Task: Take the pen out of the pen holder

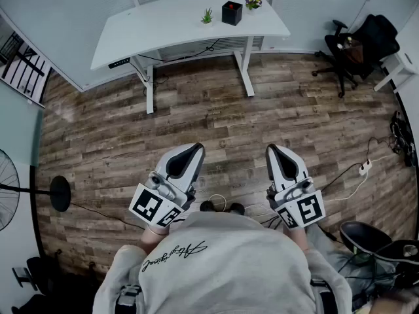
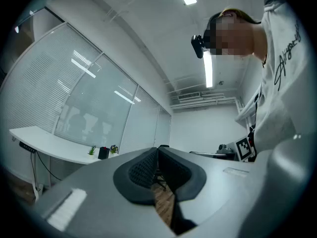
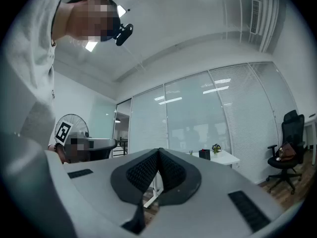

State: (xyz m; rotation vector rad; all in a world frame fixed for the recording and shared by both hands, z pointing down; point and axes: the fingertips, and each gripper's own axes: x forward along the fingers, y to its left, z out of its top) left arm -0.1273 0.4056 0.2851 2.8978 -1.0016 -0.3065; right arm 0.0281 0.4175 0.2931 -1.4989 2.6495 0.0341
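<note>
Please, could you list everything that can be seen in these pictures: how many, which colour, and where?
desk: one, white, far side of the room
pen holder: one, black, on the desk toward its right end; a pen is too small to make out
small plant: one, green, on the desk left of the pen holder
flowering plant: one, green, on the desk right of the pen holder
office chair: one, black, right of the desk
standing fan: one, black, left edge
power strip: one, white, on the floor at right
floor: brown wood planks
left gripper: white, black pads, shut, empty
right gripper: the same, shut, empty
</note>
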